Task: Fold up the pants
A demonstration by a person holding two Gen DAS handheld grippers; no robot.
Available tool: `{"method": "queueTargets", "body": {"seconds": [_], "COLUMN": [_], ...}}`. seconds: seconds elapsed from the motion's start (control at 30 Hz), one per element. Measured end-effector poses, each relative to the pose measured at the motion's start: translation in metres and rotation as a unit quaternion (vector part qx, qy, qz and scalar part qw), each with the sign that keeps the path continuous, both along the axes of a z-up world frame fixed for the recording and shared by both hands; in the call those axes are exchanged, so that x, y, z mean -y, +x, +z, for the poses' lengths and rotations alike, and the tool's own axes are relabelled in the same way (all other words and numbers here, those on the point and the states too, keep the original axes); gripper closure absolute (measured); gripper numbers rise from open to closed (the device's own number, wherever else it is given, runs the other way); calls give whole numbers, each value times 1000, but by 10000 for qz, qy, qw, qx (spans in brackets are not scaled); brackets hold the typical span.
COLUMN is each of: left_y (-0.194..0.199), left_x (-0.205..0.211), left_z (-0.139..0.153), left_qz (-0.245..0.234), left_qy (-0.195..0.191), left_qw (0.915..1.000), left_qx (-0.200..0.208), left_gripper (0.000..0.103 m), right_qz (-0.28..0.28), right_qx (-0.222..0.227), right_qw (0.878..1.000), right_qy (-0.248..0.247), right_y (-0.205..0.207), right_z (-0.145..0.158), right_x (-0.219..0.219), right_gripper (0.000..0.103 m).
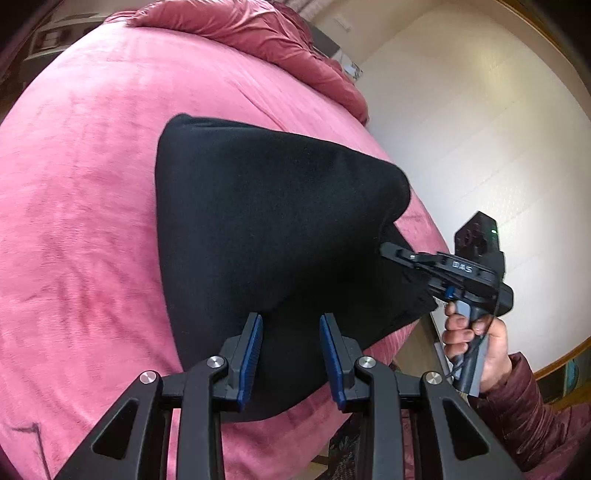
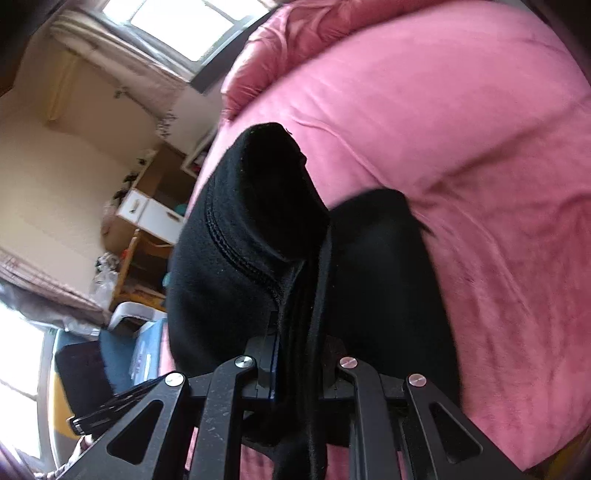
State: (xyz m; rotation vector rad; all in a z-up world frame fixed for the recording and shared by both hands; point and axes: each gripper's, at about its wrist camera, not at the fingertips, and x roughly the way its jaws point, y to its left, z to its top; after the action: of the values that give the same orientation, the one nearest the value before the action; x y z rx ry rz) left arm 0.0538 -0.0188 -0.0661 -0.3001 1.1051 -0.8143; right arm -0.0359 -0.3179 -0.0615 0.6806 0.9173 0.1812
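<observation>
You are holding the black pants [image 1: 266, 229] on the pink bed cover [image 1: 81, 206], partly lifted off it — they are sitting just ahead of the left tool [image 1: 291, 326], running from its tips toward 11 o'clock in the left wrist view. Your left tool is standing apart; the fabric is lying behind and between its blue pads [image 1: 253, 343], but I cannot tell whether they are pressing on it. Your right tool [image 2: 297, 354] is clamped together on a bunched edge of the pants, cloth filling the gap between its jaws; from the left view it is coming in at 3 o'clock, gripped by your right hand [image 1: 476, 343].

What could go wrong: the bundle is thick and soft, so the right tool may be pinching only some layers and the rest could be slipping out as you are carrying it. The unheld corner near the bed's edge could be dragging and skewing the fold.

The long axis seems to be running from the tools away toward the crumpled quilt [image 1: 258, 33] at 12 o'clock, the rounded folded end pointing that way.
</observation>
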Motion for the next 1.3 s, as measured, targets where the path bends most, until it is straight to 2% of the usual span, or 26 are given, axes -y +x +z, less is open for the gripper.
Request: {"method": "queueTargets", "body": {"seconds": [0.27, 0.37, 0.53, 0.7, 0.87, 0.97, 1.03, 1.07, 1.1, 1.17, 1.3], "left_y": [-3, -4, -2, -5, -5, -8, -9, -9, -9, -8, -8], "left_x": [16, 10, 8, 2, -5, -10, -15, -16, -19, -23, -27], "left_z": [9, 11, 12, 20, 24, 29, 31, 31, 31, 32, 33], "left_qz": [-97, -107, -107, -59, 5, 1, 37, 65, 100, 153, 173], "left_qy": [102, 95, 41, -28, -90, -85, -63, -65, -72, -69, -74], "left_qw": [9999, 9999, 9999, 9996, 9996, 9993, 9991, 9991, 9991, 9991, 9989], "left_qx": [-12, 0, 105, 262, 286, 364, 414, 418, 403, 396, 432], "left_gripper": [71, 71, 70, 70, 70, 70, 70, 70, 70, 70, 70], "right_qz": [-96, -162, -475, -140, -53, -331, -514, -555, -570, -516, -173], "right_qx": [-215, -175, -29, 88, -301, -445, -440, -410, -382, -363, -207], "right_qw": [9996, 9996, 9989, 9992, 9976, 9951, 9945, 9950, 9959, 9976, 9996], "right_qy": [122, 160, 41, 372, 620, 824, 795, 728, 585, 272, -31], "right_y": [3, 0, -30, -66, -76, -67, -61, -59, -58, -58, -77], "right_z": [-22, -21, 8, 34, 13, -4, -10, -9, -7, 0, 21], "right_x": [18, 26, 46, 34, 11, 11, 13, 13, 13, 10, -1], "right_gripper": [88, 84, 77, 77, 72, 72, 72, 79, 94, 95, 95]}}
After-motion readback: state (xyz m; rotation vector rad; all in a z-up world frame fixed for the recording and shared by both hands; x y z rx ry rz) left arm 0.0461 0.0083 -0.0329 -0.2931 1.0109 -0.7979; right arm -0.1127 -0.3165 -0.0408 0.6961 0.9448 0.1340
